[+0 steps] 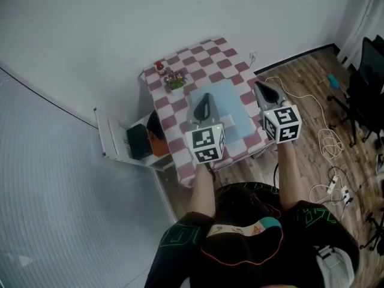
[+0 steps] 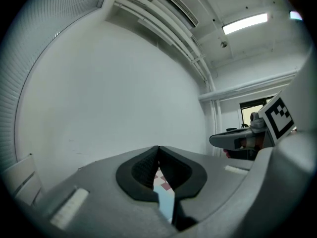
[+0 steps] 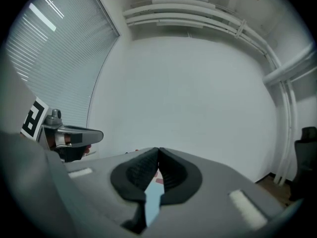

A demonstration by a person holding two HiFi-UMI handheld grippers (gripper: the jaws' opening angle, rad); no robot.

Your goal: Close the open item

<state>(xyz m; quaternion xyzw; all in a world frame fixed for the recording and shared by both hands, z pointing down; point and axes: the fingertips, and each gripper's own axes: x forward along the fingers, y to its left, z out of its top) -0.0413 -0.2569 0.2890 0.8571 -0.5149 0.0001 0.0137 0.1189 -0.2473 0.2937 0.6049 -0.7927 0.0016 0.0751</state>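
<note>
Nearest the lens: dark shirt (image 1: pixel 240 239) and 2 bare forearms reaching forward. Beyond them, both tools held side by side above the checked table (image 1: pixel 210 59), well clear of its top. Left gripper (image 1: pixel 206 98) over the blue mat (image 1: pixel 231 104), right gripper (image 1: pixel 258 87) over the table's right edge. Flowers (image 1: pixel 174 80) at the far corner, apart from both.

Task judged not yet begun. Open item taken to be the white cabinet (image 1: pixel 155 159), low down and just left of the table. Door (image 1: pixel 107 138) swung wide toward the wall, with something dark and something orange showing inside. No contact with it from either tool; left one the closer, though above it and off to the side. All of the work left, by this reading: come down beside the table, meet the door's outer face, swing it round until flush with the cabinet. Probably a push with a closed tip, no grasp needed.

Fingers, left gripper view: ribbed pads (image 2: pixel 143 170) pressed together at the tips, pinching nothing. Only a sliver of checks and blue mat visible through the slot lower down. Right gripper view: same again, pads (image 3: pixel 138 172) meeting at the tips, empty, touching nothing. Each tool visible in the other's view, level with it and apart.
</note>
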